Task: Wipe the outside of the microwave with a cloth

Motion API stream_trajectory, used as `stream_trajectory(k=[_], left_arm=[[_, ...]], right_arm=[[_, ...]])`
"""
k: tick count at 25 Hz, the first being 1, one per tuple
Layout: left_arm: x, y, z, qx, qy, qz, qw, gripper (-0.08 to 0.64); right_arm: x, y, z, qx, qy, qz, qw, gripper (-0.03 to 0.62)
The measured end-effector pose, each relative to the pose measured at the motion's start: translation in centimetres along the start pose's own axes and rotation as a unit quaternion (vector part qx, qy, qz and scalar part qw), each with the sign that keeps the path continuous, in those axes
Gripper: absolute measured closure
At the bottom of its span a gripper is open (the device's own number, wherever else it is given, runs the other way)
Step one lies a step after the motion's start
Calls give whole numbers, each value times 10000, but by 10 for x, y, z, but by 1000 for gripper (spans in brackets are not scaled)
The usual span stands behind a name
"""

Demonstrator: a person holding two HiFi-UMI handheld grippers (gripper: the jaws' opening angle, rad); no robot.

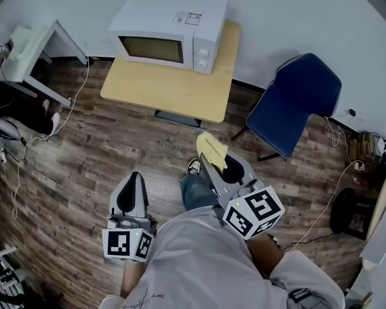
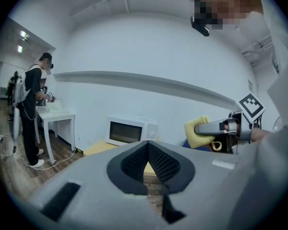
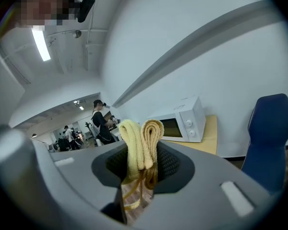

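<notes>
Right hand-held gripper (image 3: 141, 166) is clamped on the yellow cloth (image 3: 140, 140), left hand-held gripper (image 2: 148, 169) pinched shut and empty, microwave (image 1: 169, 31) well off on the worktop (image 1: 174, 89), so I'd step close first, then press the cloth flat.

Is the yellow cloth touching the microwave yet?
Apart. The head view shows the cloth over the floor, short of the table that holds the microwave.

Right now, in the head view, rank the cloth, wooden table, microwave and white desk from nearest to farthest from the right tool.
1. yellow cloth: clamped in the right tool itself.
2. wooden table: just ahead of the tool.
3. microwave: at the table's back, by the wall.
4. white desk: far left.
</notes>
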State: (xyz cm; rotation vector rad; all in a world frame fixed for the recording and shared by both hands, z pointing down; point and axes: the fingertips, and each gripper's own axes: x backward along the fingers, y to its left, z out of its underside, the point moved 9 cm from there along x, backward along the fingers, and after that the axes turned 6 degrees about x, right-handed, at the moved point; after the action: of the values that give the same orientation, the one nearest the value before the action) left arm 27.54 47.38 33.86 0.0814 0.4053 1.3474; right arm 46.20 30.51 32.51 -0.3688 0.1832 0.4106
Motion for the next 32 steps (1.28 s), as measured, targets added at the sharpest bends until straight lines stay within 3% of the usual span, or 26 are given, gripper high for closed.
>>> stream_trajectory(k=[6, 10, 14, 19, 24, 32], left_arm=[[-92, 16, -43, -148, -17, 422, 9990, 565], [-142, 21, -67, -282, -109, 520, 9982, 565], [-179, 26, -83, -708, -249, 692, 9948, 566], [-220, 32, -94, -733, -25, 942, 9928, 565], [-264, 39, -107, -744, 96, 1371, 9877, 565], [-352, 80, -161, -1075, 80, 2243, 9685, 565]], right_arm=[[-50, -59, -44, -370, -501, 198, 9979, 471], [-75, -90, -68, -145, -1054, 171, 9942, 469], [-96, -121, -79, -550, -948, 531, 9926, 472], [-108, -154, -97, -650, -971, 1244, 9853, 482], [-134, -173, -120, -630, -1032, 1149, 9860, 482], [-203, -193, -166, -144, -746, 1198, 9899, 471]])
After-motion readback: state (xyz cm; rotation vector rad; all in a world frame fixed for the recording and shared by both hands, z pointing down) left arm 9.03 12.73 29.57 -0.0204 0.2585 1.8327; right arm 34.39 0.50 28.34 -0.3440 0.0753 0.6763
